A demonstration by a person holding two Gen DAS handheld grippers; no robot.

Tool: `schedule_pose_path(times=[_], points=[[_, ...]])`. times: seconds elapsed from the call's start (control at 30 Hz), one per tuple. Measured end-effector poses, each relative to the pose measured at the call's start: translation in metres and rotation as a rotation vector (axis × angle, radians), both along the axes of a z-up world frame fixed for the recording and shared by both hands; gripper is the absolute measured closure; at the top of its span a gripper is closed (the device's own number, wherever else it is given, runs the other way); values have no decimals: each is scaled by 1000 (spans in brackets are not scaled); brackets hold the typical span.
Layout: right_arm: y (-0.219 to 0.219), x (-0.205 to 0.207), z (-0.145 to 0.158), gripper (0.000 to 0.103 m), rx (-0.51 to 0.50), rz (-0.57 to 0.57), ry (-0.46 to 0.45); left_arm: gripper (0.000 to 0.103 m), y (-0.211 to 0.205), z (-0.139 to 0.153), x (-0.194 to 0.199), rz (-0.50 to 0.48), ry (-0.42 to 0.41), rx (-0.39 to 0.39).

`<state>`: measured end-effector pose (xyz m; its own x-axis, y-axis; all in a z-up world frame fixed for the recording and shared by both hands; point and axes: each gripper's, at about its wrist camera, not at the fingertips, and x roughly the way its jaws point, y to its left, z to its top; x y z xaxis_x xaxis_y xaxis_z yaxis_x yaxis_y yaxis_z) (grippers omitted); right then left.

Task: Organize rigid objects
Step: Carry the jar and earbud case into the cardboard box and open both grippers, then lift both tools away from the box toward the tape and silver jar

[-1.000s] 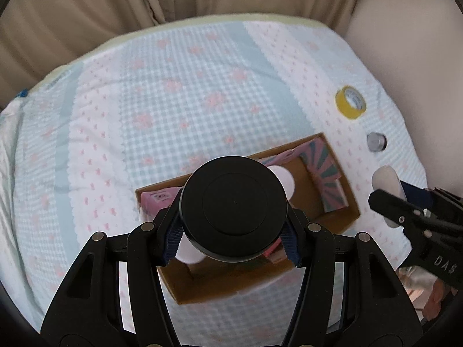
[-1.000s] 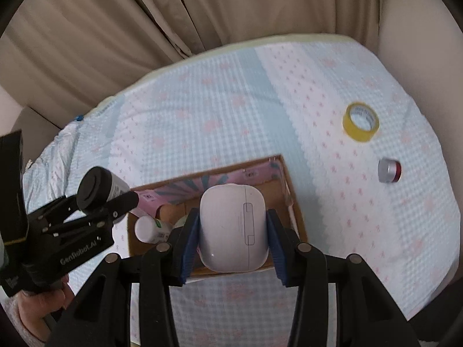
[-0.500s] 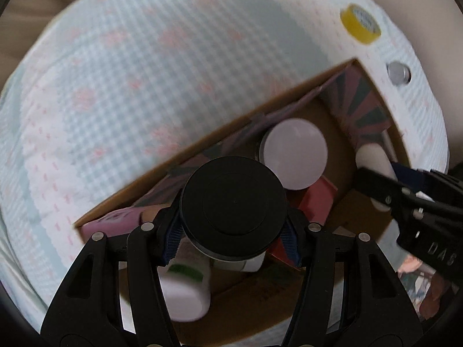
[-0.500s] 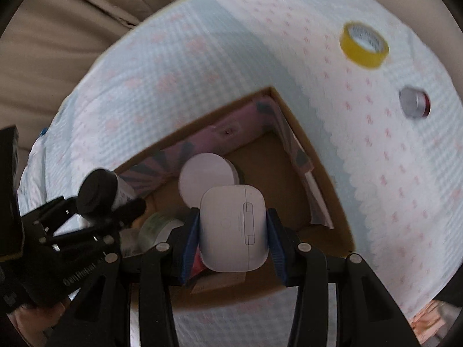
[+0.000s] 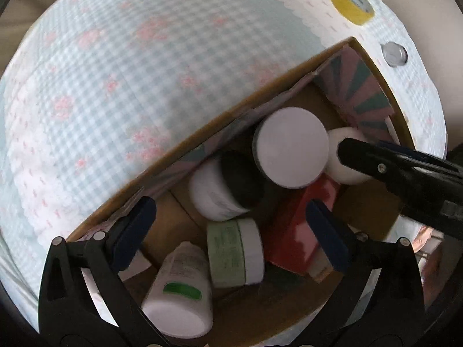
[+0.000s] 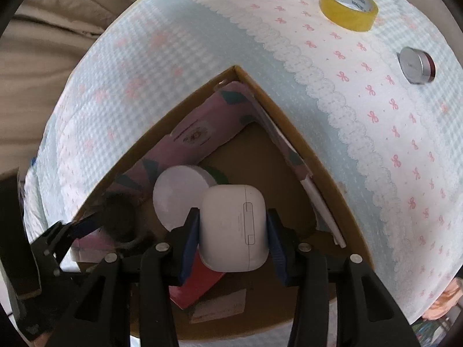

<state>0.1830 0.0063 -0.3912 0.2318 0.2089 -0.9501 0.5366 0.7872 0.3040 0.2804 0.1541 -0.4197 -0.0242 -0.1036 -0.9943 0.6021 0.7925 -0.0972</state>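
A cardboard box (image 5: pixel 185 141) with pink patterned lining lies on the checked cloth. My left gripper (image 5: pixel 231 231) is open over the box; the black-lidded white jar (image 5: pixel 225 185) lies inside just beyond its fingers. A white-lidded jar (image 5: pixel 292 147), a green-labelled jar (image 5: pixel 234 251), a white bottle (image 5: pixel 179 295) and a red box (image 5: pixel 298 228) lie inside too. My right gripper (image 6: pixel 233 231) is shut on a white earbud case (image 6: pixel 234 225), held inside the box (image 6: pixel 289 133) beside the white-lidded jar (image 6: pixel 179 193).
A yellow tape roll (image 6: pixel 348 5) and a small silver and red tin (image 6: pixel 416 65) lie on the cloth beyond the box, to the right. Both also show in the left wrist view: the tape roll (image 5: pixel 351 4) and the tin (image 5: pixel 394 53). Beige curtain hangs behind.
My left gripper opened and let go of the black-lidded jar, which now lies in the box. Both grippers came down lower into the box.
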Motion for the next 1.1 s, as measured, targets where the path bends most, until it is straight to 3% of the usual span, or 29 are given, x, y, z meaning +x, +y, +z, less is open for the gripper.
schedule_pose_path(times=[0.03, 0.07, 0.27, 0.5, 0.83, 1.1], points=[[-1, 0, 0, 12, 4, -10, 1, 0, 1, 1, -2, -1, 1, -1], [-1, -2, 2, 0, 8, -11, -12, 0, 3, 1, -5, 2, 2, 2], [3, -9, 14, 0, 0, 29, -54, 0, 19, 9, -14, 38, -9, 18], [-5, -23, 31, 0, -2, 20, -108, 0, 30, 38, -26, 79, -60, 13], [-4, -55, 85, 0, -57, 81, -215, 0, 50, 124, -72, 235, -235, -33], [-12, -94, 143, 0, -138, 148, -269, 0, 60, 193, -110, 363, -310, -137]])
